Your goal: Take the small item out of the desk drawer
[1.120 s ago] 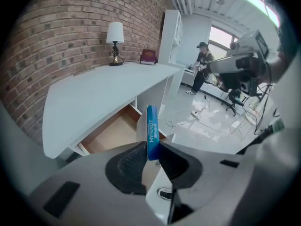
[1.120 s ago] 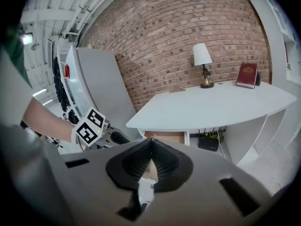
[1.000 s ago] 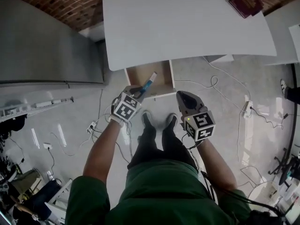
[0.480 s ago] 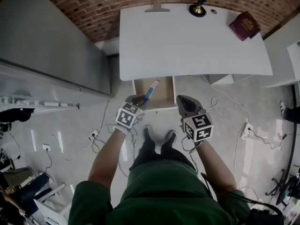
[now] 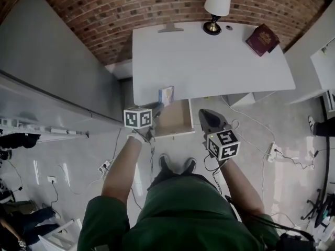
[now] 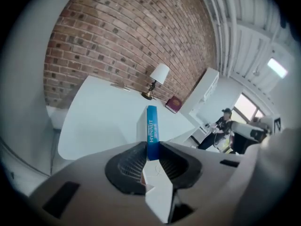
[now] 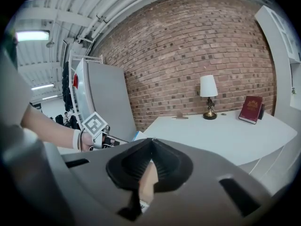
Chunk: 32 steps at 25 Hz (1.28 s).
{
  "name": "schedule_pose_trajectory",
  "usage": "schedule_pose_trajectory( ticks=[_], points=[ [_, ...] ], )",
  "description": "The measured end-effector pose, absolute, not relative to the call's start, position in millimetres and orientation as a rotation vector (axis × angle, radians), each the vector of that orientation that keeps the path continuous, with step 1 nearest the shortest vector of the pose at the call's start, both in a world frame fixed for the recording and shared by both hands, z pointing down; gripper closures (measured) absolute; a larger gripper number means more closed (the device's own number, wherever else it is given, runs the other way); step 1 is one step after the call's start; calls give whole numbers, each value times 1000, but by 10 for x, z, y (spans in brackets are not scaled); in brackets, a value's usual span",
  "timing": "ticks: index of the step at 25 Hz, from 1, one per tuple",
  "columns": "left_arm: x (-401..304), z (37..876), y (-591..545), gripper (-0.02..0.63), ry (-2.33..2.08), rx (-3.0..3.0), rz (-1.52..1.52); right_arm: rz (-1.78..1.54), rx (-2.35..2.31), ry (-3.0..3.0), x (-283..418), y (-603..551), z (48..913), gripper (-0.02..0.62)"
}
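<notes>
- Blue-and-white small box (image 6: 151, 126) clamped in left gripper (image 6: 151, 150), raised at table (image 5: 209, 61) front edge.
- Wooden drawer (image 5: 175, 122) open just below.
- Right gripper (image 7: 150, 142) closed, empty, beside drawer.
- Lamp (image 5: 216, 7), red book (image 5: 262, 40) on table's far side.

The white worktop (image 5: 209, 67) is standing with its far edge against a brick wall. A lamp (image 5: 215, 7) with a pale shade is sitting on it at the back, and a small dark disc (image 5: 229, 27) is lying just beside the lamp's base. A red book (image 5: 262, 39) is lying flat near the right rear corner, and a flat grey piece (image 5: 171, 28) is resting at the back edge, left of the lamp. Under the front edge a wooden drawer (image 5: 177, 120) is hanging open. Below, the pale glossy floor (image 5: 251, 140) is carrying loose cables (image 5: 249, 118) and a white power strip (image 5: 271, 151).
</notes>
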<state>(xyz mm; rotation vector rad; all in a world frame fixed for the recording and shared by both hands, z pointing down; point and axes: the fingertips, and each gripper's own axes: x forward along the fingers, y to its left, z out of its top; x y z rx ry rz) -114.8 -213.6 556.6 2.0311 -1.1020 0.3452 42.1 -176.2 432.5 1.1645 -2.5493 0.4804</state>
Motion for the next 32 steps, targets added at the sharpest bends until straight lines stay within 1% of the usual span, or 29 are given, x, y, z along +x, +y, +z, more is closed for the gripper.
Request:
schedule_pose_trajectory(
  ticks=[7, 17, 21, 28, 32],
  points=[
    [-1277, 5702, -2640, 528, -1044, 1919, 219, 448, 1313, -2510, 560, -1916, 4109, 592],
    [-1417, 6004, -2902, 528, -890, 1703, 19, 501, 1398, -2441, 496, -1932, 4211, 592],
    [-1591, 6293, -2871, 529, -930, 1607, 45, 522, 1414, -2408, 482, -1856, 4301, 591],
    [-1648, 6502, -2897, 523, -946, 1548, 33, 557, 1432, -2374, 476, -1804, 4446, 592],
    [-1646, 6603, -2891, 521, -970, 1540, 93, 575, 1434, -2370, 453, -1784, 4499, 591]
  ],
)
